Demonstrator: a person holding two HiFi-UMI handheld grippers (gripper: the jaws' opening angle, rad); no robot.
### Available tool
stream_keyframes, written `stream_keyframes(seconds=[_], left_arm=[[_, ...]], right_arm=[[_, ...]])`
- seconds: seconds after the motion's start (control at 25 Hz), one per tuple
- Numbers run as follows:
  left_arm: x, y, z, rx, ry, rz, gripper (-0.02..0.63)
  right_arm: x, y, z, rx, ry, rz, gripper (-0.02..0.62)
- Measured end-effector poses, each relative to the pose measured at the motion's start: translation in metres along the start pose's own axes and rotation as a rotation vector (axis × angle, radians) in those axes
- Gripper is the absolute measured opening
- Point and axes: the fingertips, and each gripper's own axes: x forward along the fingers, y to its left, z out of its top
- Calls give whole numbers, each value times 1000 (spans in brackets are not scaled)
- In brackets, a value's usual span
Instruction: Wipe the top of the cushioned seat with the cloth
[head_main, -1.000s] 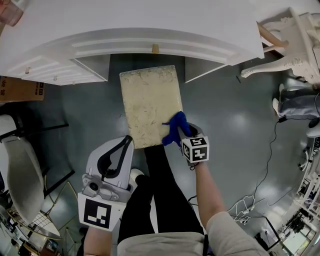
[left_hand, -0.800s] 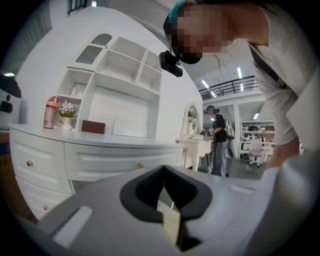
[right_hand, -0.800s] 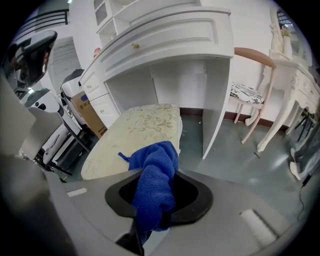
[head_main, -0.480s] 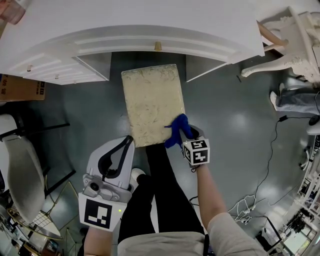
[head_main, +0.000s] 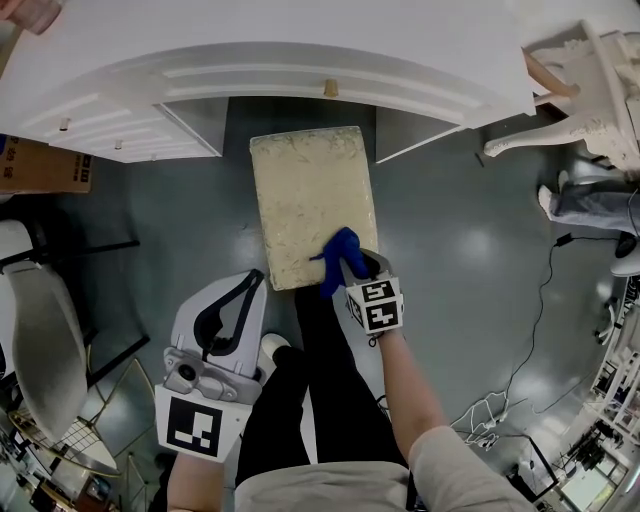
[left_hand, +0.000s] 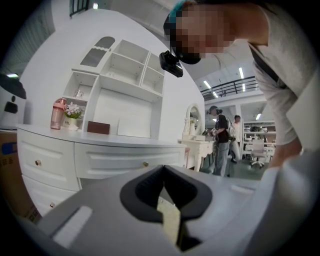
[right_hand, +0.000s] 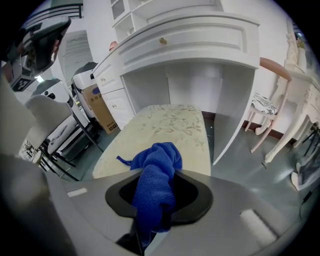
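We hold the blue cloth (head_main: 337, 258) in the right gripper (head_main: 348, 268), whose jaws are clamped on it. In the right gripper view a thick bunch of the cloth (right_hand: 157, 175) rises out from between the jaws of the right gripper (right_hand: 152, 220) and spills forward. The bunched end lies on the near right corner of the cushioned seat (head_main: 312, 200), close to its near edge.

The seat is a cream rectangle with a faint leafy pattern (right_hand: 167, 125). It stands on the dark grey floor (head_main: 460, 250), its far end reaching towards the knee gap under the white tabletop (head_main: 300, 35).

The left gripper (head_main: 252, 284) hangs to the near left of the seat, off the cushion. Its jaws are together with nothing between them. In the left gripper view (left_hand: 167, 200) only a cream sliver of the seat shows through the slit.

Our black-clad legs (head_main: 320, 400) stand just near of the seat. A cardboard box (head_main: 40, 170) sits at the far left, and an ornate white chair (head_main: 590, 90) stands at the far right.
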Motion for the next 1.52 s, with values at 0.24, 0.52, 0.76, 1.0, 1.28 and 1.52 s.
stream_keyframes(seconds=[0.24, 0.52, 0.76, 1.0, 1.28, 1.52], left_arm=[[-15, 6, -2, 0, -3, 17, 0], [-38, 19, -6, -7, 0, 49, 0], [-56, 30, -11, -14, 0, 81, 0], [-69, 38, -14, -18, -4, 106, 0], [-80, 39, -10, -8, -1, 107, 0], [-82, 34, 10, -9, -5, 96, 0]], right_arm=[[13, 44, 10, -35, -4, 46, 110], [22, 80, 17, -57, -9, 64, 110], [28, 104, 21, -76, -7, 84, 109], [36, 123, 25, -100, 1, 100, 110], [24, 126, 34, -4, -11, 140, 110], [-20, 137, 68, 7, -104, 187, 109]])
